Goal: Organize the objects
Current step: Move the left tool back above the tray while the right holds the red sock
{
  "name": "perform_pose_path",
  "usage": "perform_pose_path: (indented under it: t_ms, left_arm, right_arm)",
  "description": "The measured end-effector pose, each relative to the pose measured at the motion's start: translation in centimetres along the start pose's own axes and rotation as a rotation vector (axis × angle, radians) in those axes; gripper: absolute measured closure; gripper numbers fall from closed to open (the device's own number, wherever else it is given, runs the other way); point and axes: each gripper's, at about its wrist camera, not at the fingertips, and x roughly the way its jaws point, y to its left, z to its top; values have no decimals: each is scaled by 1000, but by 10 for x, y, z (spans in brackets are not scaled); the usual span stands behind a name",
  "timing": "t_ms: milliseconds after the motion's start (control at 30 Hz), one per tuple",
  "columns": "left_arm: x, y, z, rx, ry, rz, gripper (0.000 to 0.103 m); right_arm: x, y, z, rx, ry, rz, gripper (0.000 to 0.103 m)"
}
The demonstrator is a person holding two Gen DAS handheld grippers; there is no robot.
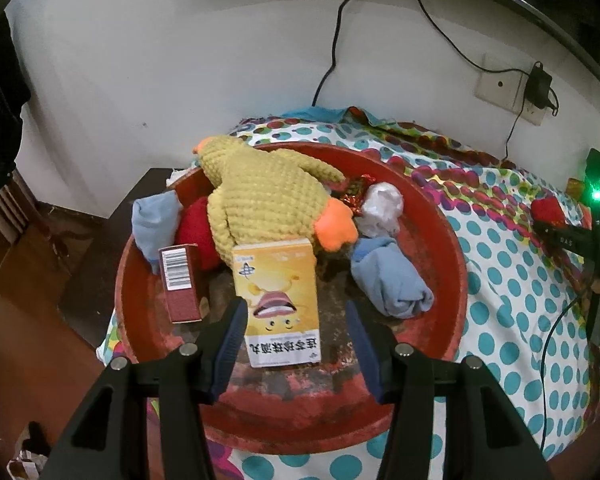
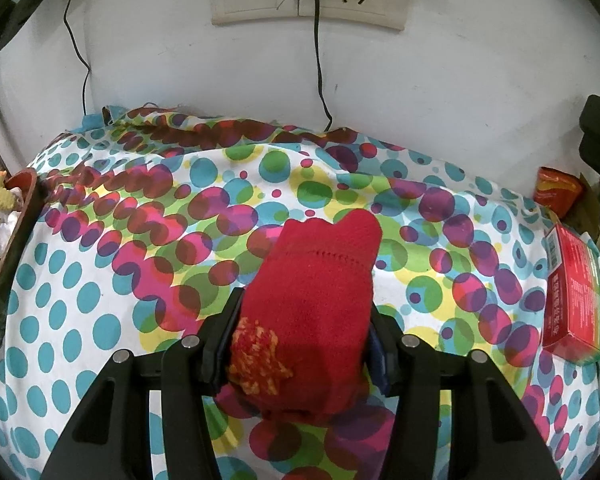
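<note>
Right gripper (image 2: 300, 336) clamped on red sock (image 2: 312, 304) — carry over red basin (image 1: 440, 248), drop in bare spot. Left gripper (image 1: 296, 344) open, empty — keep clear of yellow box (image 1: 278, 300).

Left wrist view: aimed steeply down and forward, close above the red basin (image 1: 440, 240), white wall (image 1: 180, 80) behind. Right wrist view: same steep tilt, close over the dotted cloth (image 2: 100, 280). Shared between both — cloth, wall, basin edge, wall socket (image 2: 300, 0).
</note>
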Motion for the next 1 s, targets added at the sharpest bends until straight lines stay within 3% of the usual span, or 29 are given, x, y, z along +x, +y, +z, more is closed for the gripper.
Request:
perform_pose_path:
  t_ms: [400,1000]
  left_arm:
    - [8,2,7,-7,-14,-20,51]
    - [20,7,19,-31,-11,-4,51]
  right_arm:
    - [2,14,6,1,-11,16,52]
    - [-7,65,20,-44,-38,131,52]
